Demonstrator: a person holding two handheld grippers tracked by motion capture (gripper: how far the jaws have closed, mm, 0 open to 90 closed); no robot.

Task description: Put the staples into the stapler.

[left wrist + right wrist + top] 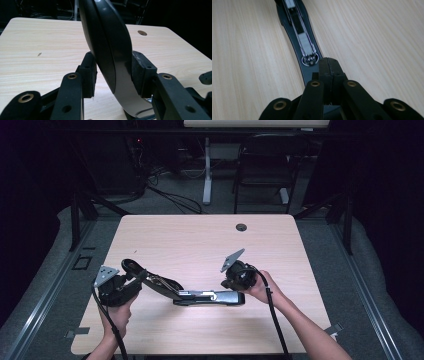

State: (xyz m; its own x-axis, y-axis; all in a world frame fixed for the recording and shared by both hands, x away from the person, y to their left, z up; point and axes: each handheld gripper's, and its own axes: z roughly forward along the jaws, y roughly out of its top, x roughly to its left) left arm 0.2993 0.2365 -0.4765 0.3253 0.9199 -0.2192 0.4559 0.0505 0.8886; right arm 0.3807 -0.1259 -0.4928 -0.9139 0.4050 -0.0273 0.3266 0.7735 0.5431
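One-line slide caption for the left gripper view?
Left gripper clamps the opened stapler's black top arm above the wooden table.

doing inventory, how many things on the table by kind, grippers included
stapler, opened out: 1
grippers, left gripper and right gripper: 2
total: 3

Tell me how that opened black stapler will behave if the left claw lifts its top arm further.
The opened black stapler likely pivots stiffly at its hinge. Its glossy curved arm may slip between the left claw pads. The base, pinned by the right claw, probably stays flat.
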